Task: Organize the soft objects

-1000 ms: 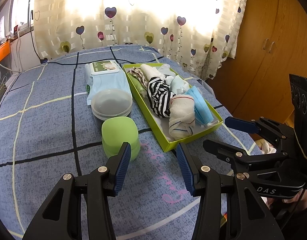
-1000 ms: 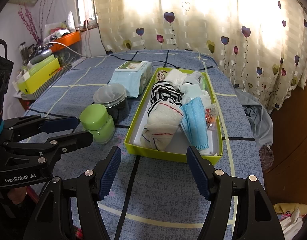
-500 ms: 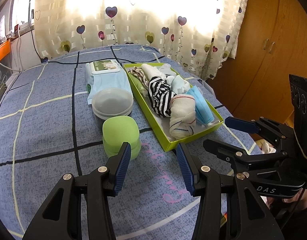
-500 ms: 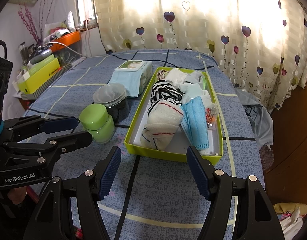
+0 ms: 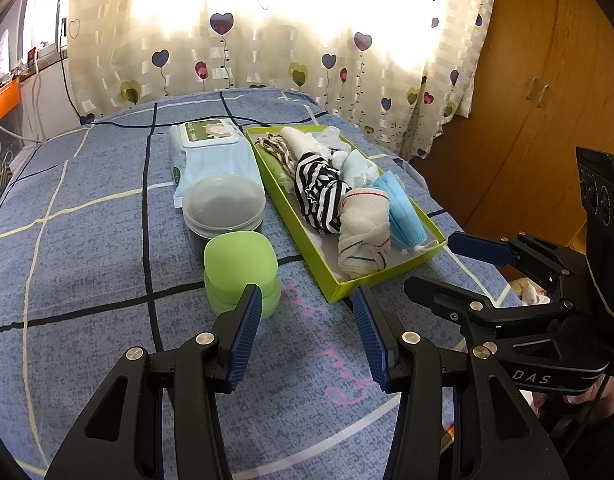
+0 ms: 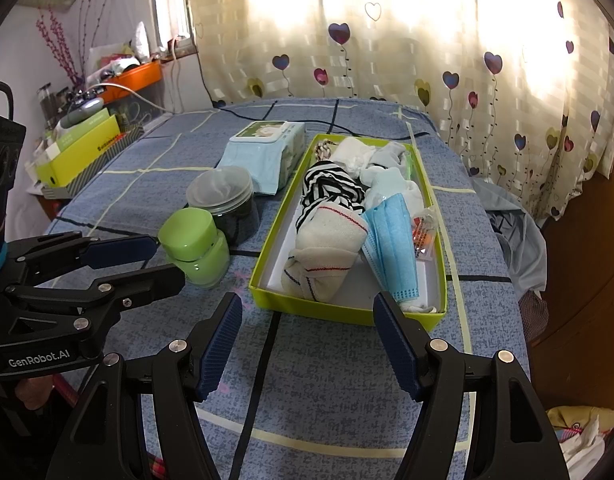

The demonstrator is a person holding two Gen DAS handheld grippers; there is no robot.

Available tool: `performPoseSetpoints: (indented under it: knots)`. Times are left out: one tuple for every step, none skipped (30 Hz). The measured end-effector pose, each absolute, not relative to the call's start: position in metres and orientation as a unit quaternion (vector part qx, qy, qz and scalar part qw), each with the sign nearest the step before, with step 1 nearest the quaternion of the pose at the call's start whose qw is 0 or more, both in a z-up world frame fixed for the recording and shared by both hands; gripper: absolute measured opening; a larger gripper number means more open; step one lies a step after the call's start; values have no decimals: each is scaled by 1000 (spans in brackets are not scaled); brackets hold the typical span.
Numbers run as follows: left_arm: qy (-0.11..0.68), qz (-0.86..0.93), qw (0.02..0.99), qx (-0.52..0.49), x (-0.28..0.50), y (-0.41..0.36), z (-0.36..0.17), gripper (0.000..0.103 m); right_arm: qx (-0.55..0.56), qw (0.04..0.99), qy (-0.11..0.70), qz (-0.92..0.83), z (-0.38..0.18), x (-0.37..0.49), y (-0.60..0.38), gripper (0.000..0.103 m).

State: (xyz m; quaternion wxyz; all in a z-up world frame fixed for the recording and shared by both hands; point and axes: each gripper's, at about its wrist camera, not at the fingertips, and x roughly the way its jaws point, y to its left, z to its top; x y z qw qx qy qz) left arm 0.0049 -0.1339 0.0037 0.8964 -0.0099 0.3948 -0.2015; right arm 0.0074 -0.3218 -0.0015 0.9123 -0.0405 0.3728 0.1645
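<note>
**Right wrist view: both grippers idle in front of the filled tray**

The green tray point(image 6: 349, 314) lies on the blue bedspread point(image 6: 347, 380) and holds the soft items: striped sock point(image 6: 331, 188), white sock point(image 6: 327, 240), blue face mask point(image 6: 391, 240). Packed side by side, they probably count as sorted. The right gripper point(image 6: 307, 344) and left gripper point(image 5: 307, 336) hover near the tray's near end, jaws apart and empty. A green jar point(image 5: 241, 268) stands left of the tray.

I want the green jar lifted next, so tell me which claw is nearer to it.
Left. The left claw hovers open just in front of the green jar, one pad almost beside it. The right claw hovers open before the tray, the jar off to its left.
</note>
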Motion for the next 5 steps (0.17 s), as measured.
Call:
performPoseSetpoints:
  knots:
    - [395,-202,896,-10,6,-134,4,49,-41,912,373,164,-1,7,-322,68]
    - [394,-203,896,-11,5,-134,4,49,-41,912,373,164,-1,7,-322,68]
    - [395,-203,896,-11,6,-134,5,49,-41,912,373,164,-1,7,-322,68]
    - [394,-203,896,-11,6,-134,5,49,-41,913,372,164,-1,7,-322,68]
    - [395,-203,896,-11,6,-134,5,49,-41,913,372,164,-1,7,-322,68]
